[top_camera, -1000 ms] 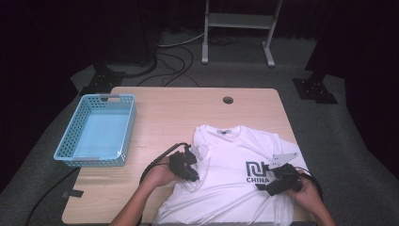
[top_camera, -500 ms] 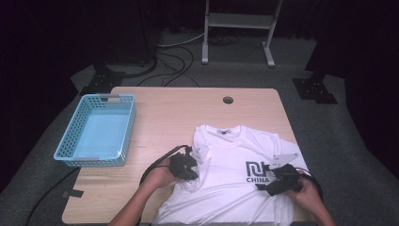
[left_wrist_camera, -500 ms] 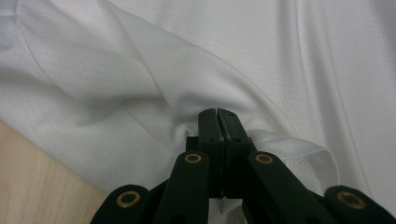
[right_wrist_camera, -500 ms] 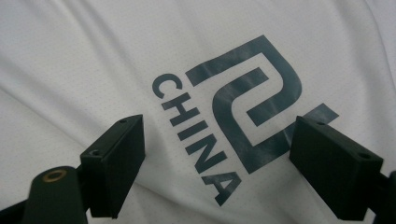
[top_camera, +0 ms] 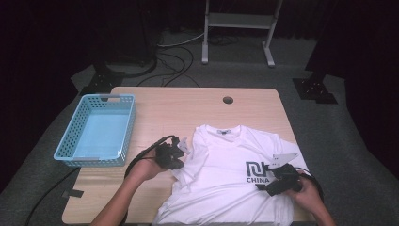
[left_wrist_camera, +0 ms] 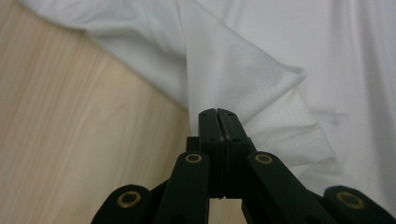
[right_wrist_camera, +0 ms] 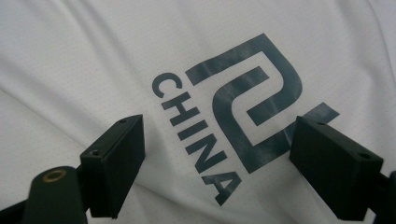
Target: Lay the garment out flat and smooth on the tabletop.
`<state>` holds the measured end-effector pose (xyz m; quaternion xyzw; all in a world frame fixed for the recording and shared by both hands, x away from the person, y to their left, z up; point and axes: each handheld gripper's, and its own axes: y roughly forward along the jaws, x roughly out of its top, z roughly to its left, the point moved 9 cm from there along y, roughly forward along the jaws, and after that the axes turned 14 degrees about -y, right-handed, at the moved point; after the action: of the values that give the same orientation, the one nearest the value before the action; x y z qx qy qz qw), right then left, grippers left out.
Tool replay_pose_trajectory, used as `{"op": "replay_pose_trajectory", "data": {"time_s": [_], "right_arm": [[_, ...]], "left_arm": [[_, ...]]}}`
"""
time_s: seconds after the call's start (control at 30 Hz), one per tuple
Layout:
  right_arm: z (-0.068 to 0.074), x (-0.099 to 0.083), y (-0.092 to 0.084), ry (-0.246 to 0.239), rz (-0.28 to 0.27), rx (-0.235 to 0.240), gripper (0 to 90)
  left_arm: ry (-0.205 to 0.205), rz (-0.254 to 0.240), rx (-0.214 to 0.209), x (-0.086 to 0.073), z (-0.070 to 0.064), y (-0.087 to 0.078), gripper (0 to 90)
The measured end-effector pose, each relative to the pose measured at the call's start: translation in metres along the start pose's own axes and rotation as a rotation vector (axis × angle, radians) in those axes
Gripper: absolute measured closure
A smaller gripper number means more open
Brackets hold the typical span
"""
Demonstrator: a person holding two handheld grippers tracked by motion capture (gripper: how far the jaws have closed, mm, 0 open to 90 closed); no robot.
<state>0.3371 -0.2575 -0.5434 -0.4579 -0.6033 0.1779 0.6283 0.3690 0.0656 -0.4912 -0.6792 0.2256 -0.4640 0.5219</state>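
Since the earlier high-view frames, my left gripper [top_camera: 175, 149] had just been closing, with the sleeve [top_camera: 184, 162] of the white T-shirt [top_camera: 221, 179] between its jaws, and my left hand [top_camera: 146, 168] had drawn up and slightly away from the shirt's body toward the blue basket [top_camera: 96, 134]; my right gripper [top_camera: 275, 181] kept its place over the printed logo [top_camera: 258, 172].

High view, itemised:
- White T-shirt: lay flat on the near right part of the wooden table [top_camera: 169, 106], collar pointing away from me.
- Left gripper: sat at the shirt's left sleeve, cable trailing toward the table's near edge.
- Right gripper: rested on the shirt just right of the logo, held in my right hand [top_camera: 306, 193].
- Blue basket: stood at the table's left side, well apart from the shirt.

Left gripper view, itemised:
- Left gripper [left_wrist_camera: 218, 114]: jaws pressed together, pinching a fold of the sleeve [left_wrist_camera: 243, 79].
- Sleeve cloth rose in a ridge from the pinch; bare table [left_wrist_camera: 70, 130] showed to the left.

Right gripper view, itemised:
- Right gripper [right_wrist_camera: 233, 154]: jaws stood wide apart, nothing gripped between them.
- Logo [right_wrist_camera: 238, 107] with the word CHINA lay on the shirt cloth [right_wrist_camera: 93, 51] beyond the two pads.
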Motion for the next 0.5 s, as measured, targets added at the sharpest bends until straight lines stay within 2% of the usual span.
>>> {"op": "replay_pose_trajectory", "data": {"time_s": [0.3,0.5], "right_arm": [[0.0,0.001,0.0,0.0,0.014,0.005,17.6],[-0.001,0.001,0.0,0.001,0.024,0.005,16.5]], "left_arm": [[-0.066,0.059,0.133,-0.029,0.046,-0.026,89.8],[-0.097,0.074,0.186,-0.041,0.063,-0.042,89.8]]}}
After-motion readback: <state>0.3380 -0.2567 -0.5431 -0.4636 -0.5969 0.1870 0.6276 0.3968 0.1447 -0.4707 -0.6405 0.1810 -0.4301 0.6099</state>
